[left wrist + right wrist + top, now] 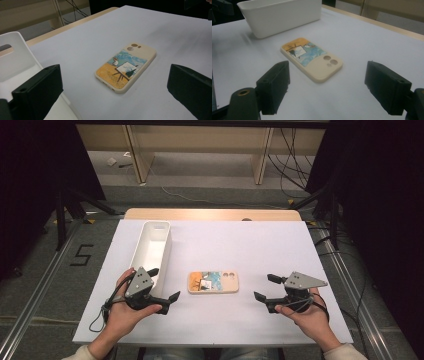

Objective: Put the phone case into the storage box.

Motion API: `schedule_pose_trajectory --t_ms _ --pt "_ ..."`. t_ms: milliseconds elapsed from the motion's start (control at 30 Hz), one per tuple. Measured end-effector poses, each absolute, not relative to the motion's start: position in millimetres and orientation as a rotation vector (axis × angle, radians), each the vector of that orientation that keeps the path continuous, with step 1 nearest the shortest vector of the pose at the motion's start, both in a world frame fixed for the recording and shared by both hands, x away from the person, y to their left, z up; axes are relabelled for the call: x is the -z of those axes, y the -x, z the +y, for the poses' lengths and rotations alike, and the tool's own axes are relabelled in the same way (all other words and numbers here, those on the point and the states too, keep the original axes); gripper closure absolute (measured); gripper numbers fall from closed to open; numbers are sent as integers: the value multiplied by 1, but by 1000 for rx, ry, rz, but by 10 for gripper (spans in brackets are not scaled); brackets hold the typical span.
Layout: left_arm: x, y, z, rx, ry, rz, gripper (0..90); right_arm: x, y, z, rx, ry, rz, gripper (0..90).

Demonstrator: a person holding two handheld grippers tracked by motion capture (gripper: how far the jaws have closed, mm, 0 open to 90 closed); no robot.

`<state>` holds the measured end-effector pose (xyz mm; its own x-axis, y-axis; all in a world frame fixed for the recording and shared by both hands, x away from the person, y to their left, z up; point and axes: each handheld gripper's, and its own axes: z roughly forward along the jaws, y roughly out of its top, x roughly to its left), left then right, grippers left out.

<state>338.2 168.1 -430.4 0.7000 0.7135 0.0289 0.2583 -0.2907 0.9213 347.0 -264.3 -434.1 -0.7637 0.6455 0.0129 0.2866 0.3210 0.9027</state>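
1. High view: a white sheet-covered table [215, 320] stands on grey floor [40, 285]; the cream painted phone case [213, 282] lies between the left gripper [165, 285] and right gripper [263, 287].
2. Left gripper view: jaws wide, empty; a white rectangular plastic bin [15, 57] sits beside.
3. Right gripper view: jaws wide, empty, case ahead.

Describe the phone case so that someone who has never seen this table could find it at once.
On the white table, just right of the long white bin, the phone case lies flat between the two tools. It is cream, with a painted field-and-sky picture and camera holes, the only coloured thing there.
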Motion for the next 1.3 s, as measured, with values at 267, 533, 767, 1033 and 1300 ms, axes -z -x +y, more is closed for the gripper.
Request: schedule_pose_trajectory --t_ms 267,533,767,1033,1300 --pt "430 -338 168 -541 -1859 757 0 435 -347 -262 -1422 -816 2258 249" --pt "431 -339 168 -541 -1864 751 0 437 -347 -250 -1270 -772 2389 819" --pt "431 -339 166 -539 -1870 744 0 447 -357 -226 -1163 -784 2534 900" --pt "432 -339 164 -532 -1874 745 0 458 -367 -205 -1086 -810 2602 900" --pt "431 -339 165 -533 -1870 740 0 471 -387 -181 -1005 -793 2653 900"
